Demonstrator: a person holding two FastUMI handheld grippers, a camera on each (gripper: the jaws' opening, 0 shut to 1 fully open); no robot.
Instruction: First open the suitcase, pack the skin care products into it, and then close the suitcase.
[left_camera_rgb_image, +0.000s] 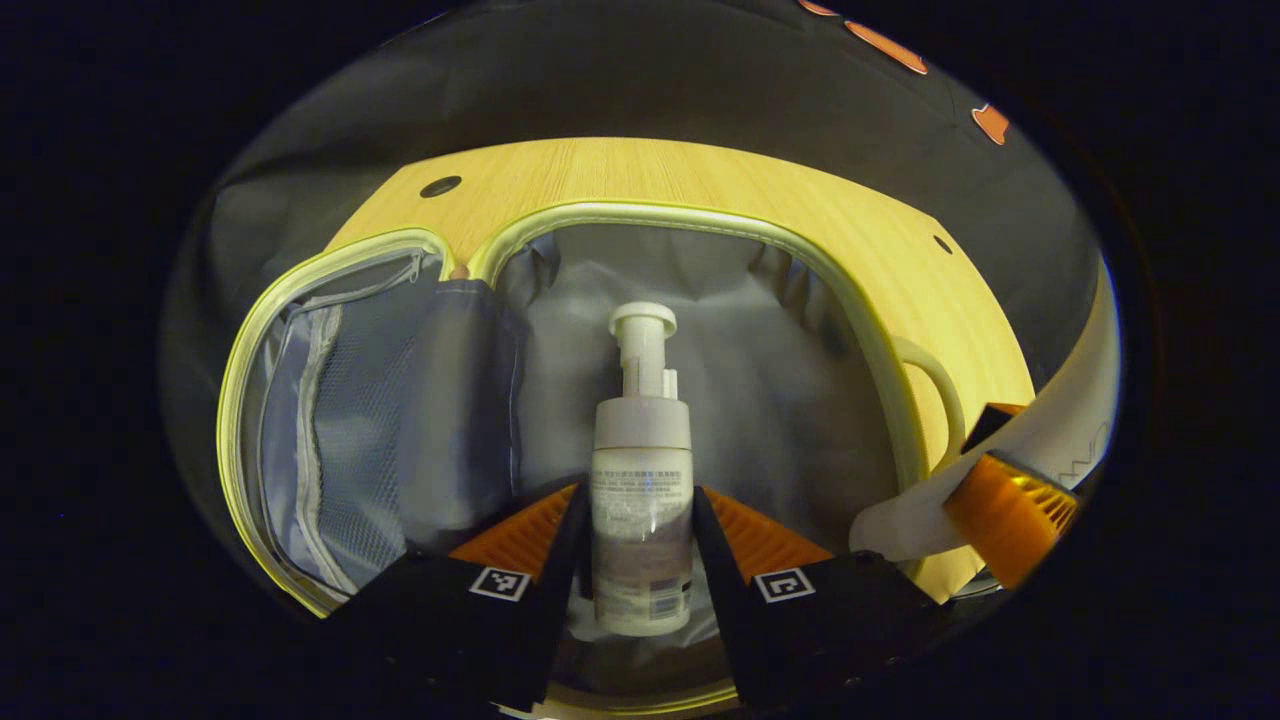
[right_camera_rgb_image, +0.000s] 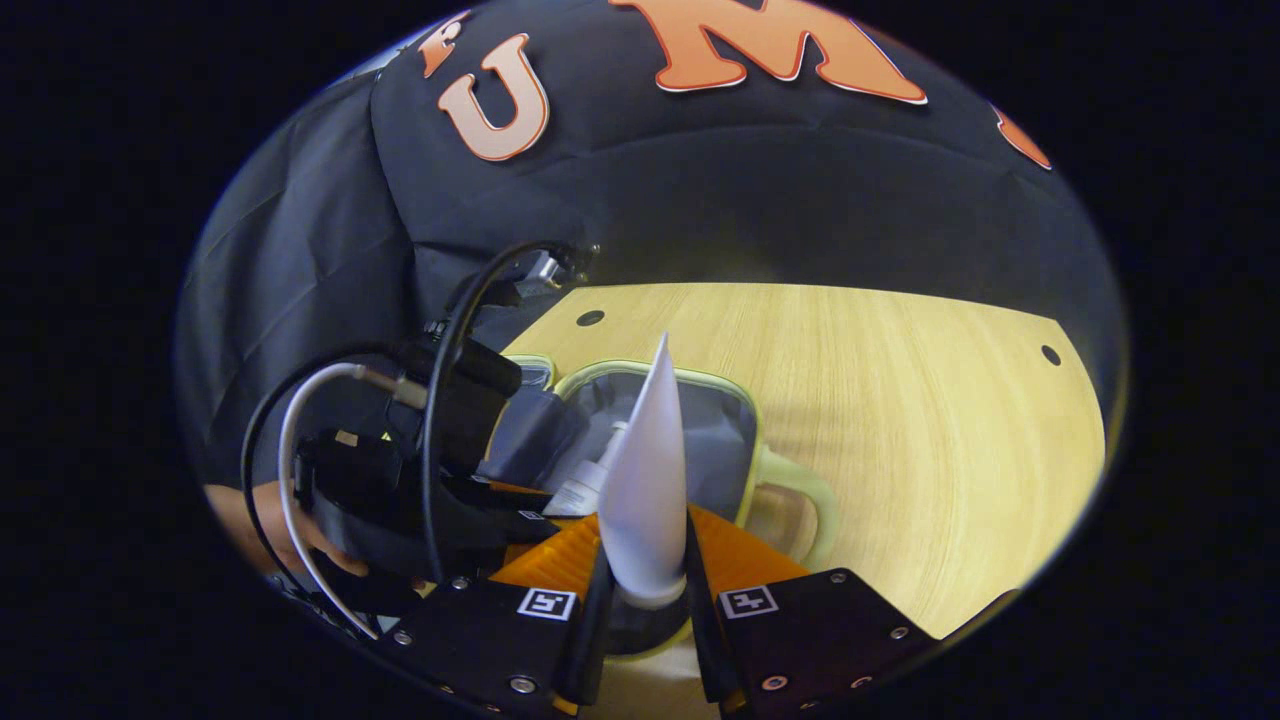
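Observation:
A clear pump bottle (left_camera_rgb_image: 641, 480) with a white pump head sits between both fingers of my left gripper (left_camera_rgb_image: 640, 505), which is shut on it above the grey-lined main half of the open suitcase (left_camera_rgb_image: 700, 215). The suitcase lid with its mesh pocket (left_camera_rgb_image: 340, 420) lies open to the left. In the right gripper view, my right gripper (right_camera_rgb_image: 645, 545) is shut on a white tube (right_camera_rgb_image: 645, 480), cap end down, just above the suitcase rim (right_camera_rgb_image: 745, 400). The pump bottle (right_camera_rgb_image: 585, 490) and the left gripper (right_camera_rgb_image: 440, 480) show beside it on the left. The white tube (left_camera_rgb_image: 1050, 430) also shows at the right edge.
The suitcase lies on a light wooden table (left_camera_rgb_image: 640, 170) with small round holes. Its pale handle (right_camera_rgb_image: 815, 495) sticks out on the right side. A hand (right_camera_rgb_image: 270, 520) and cables hold the left gripper. Bare tabletop (right_camera_rgb_image: 950, 440) spreads to the right.

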